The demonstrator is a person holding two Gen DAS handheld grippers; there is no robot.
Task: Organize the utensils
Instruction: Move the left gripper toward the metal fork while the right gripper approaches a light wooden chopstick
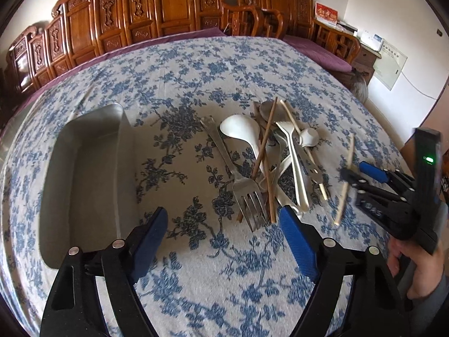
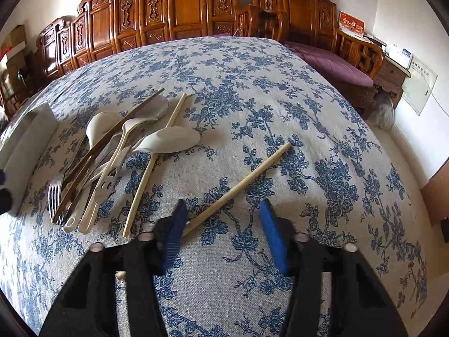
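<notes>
Left hand-held gripper [image 1: 223,226] open, lower centre, before fork [image 1: 247,196]; right hand-held gripper [image 2: 221,219] open, straddling chopstick [image 2: 241,186].

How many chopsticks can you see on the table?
4, maybe more hidden in the pile. Two dark brown chopsticks lie across the pile. One light chopstick lies along its right edge. One light chopstick lies apart, at the open right gripper.

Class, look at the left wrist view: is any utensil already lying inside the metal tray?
No, the metal tray shows only its bare inside.
</notes>
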